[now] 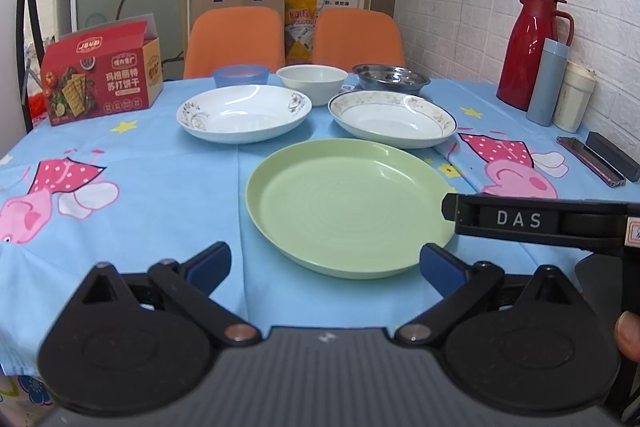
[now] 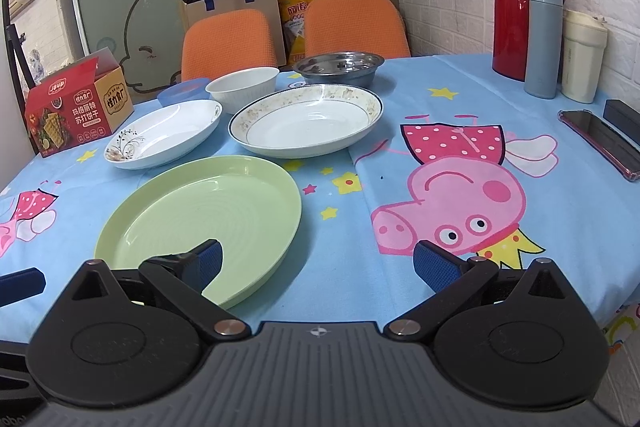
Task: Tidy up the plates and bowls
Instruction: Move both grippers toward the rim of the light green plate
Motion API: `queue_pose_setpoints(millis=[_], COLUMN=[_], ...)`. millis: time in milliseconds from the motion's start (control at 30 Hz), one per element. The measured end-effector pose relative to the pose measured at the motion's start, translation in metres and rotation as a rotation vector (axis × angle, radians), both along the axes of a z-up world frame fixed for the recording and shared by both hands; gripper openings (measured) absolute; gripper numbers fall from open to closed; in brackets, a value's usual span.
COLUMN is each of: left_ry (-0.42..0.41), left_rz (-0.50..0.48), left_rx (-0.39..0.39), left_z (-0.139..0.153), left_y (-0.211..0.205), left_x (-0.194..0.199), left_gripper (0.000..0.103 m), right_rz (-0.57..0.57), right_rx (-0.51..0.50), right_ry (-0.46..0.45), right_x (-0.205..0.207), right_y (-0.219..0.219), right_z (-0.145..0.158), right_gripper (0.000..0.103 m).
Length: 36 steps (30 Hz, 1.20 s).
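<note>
The green plate (image 1: 348, 205) lies flat and rim-up on the tabletop (image 1: 160, 187), nearest the camera; being round, it has no long axis to speak of. Behind it sit two white plates side by side and apart: the one with dark floral sprigs (image 1: 244, 113) to the left, the gold-rimmed one (image 1: 394, 119) to the right. Further back stands a row of three upright bowls: a blue bowl (image 1: 240, 75), a white bowl (image 1: 312, 81) and a steel bowl (image 1: 392, 77). From the right wrist view the steel bowl (image 2: 339, 67) sits just behind the gold-rimmed plate (image 2: 308, 123), and the white bowl (image 2: 243, 83) stands between the two white plates.

The left tongs (image 1: 326, 267) are spread wide and hold nothing; their blue pads (image 1: 438, 267) flank the near edge of the green plate, the right pad appearing right at its rim, though contact cannot be told. The right tongs (image 2: 318, 263) are likewise wide open and empty, with the left pad (image 2: 208, 261) over the near part of the green plate (image 2: 200, 215) and the right pad over the pig print on the cloth.

A red cracker box (image 1: 102, 71) stands at the far left; a red thermos (image 1: 534, 51), a grey-blue flask (image 1: 546, 83) and a cream cup (image 1: 574, 97) stand by the brick wall, with a phone (image 2: 604, 143) lying nearer
</note>
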State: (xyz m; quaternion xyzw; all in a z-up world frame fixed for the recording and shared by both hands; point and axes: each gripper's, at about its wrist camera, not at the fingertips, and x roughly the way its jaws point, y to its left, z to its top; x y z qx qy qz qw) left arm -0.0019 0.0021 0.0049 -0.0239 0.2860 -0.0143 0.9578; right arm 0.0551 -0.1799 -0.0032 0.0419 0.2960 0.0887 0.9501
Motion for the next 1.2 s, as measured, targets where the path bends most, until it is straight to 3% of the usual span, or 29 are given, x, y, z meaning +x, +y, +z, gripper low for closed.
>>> queue_pose_setpoints(millis=[833, 1200], left_ry=[-0.007, 0.054], left_rz=[0.002, 0.057], left_rx=[-0.019, -0.019], left_z=[0.003, 0.009], left_y=[0.007, 0.026], left_x=[0.000, 0.043], left_gripper=[0.100, 0.100], right_rz=[0.002, 0.023], right_rx=[-0.007, -0.028], right_ry=[-0.002, 0.026], right_x=[0.000, 0.027], right_y=[0.002, 0.007], right_z=[0.001, 0.005], right_gripper=[0.103, 0.103])
